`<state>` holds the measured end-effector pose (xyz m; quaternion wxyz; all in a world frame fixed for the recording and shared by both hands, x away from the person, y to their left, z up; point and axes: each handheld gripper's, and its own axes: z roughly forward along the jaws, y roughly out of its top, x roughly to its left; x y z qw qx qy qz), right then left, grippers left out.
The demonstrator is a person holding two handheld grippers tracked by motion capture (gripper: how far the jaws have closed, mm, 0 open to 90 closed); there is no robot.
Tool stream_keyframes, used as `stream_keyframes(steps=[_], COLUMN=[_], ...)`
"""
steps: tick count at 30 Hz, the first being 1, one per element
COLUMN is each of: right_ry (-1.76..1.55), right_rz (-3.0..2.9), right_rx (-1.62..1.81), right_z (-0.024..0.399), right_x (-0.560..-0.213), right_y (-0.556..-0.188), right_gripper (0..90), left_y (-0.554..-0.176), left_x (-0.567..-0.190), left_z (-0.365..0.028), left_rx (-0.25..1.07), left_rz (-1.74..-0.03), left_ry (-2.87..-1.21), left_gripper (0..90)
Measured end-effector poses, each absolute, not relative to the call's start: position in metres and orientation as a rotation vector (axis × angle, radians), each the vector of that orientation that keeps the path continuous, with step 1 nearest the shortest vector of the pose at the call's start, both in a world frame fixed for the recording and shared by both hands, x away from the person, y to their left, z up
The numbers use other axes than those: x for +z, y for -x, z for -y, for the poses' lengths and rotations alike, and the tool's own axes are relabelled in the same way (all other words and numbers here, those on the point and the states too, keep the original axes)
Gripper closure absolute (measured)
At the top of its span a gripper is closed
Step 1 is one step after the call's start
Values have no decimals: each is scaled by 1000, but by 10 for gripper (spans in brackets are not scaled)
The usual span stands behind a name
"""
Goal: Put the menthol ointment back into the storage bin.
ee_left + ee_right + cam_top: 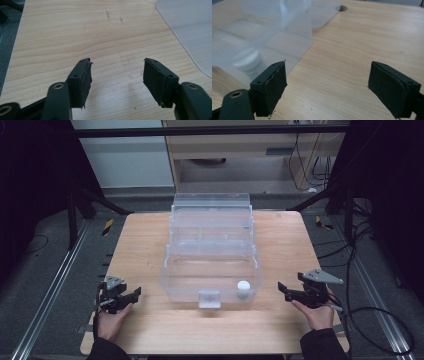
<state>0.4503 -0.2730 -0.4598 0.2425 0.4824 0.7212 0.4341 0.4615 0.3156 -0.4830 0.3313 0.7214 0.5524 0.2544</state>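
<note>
Clear plastic box (211, 251), a stepped organiser with its tiers spread open toward the far side, sits in the middle of the wooden table (150, 250), between the two grippers. A white ball (243, 286) rests in its lowest, nearest compartment at the right, just behind the front wall and right of the front latch (209, 298).

Nothing looks started yet, by my reading: neither gripper touches the box or the ball, so any grasp, lift or closing of the tiers lies ahead. The left gripper (131, 295) rests low at the near left of the box, jaws apart and empty. The right gripper (284, 291) rests at the near right, jaws wide apart and also empty, aimed toward the box's corner.

The high view gives the whole layout, with both hands and the full stack of tiers. The right gripper view brings the box wall (294, 42) close, with a blurred white shape behind it that is probably the ball. The left gripper view shows bare tabletop between its jaws and the box's rounded corner (190, 30) at far right.
</note>
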Motion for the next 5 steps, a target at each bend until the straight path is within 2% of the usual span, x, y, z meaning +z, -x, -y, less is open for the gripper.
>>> stream_keyframes(steps=[5], right_ry=[-1392], right_rz=[-1969], right_rx=[1161], right_z=[282], right_x=[-476], right_y=[-455], right_gripper=[137], left_y=[-461], left_x=[-482], left_z=[-317], left_rx=[663], left_rz=[-1448], left_ry=[-1866], left_gripper=[466])
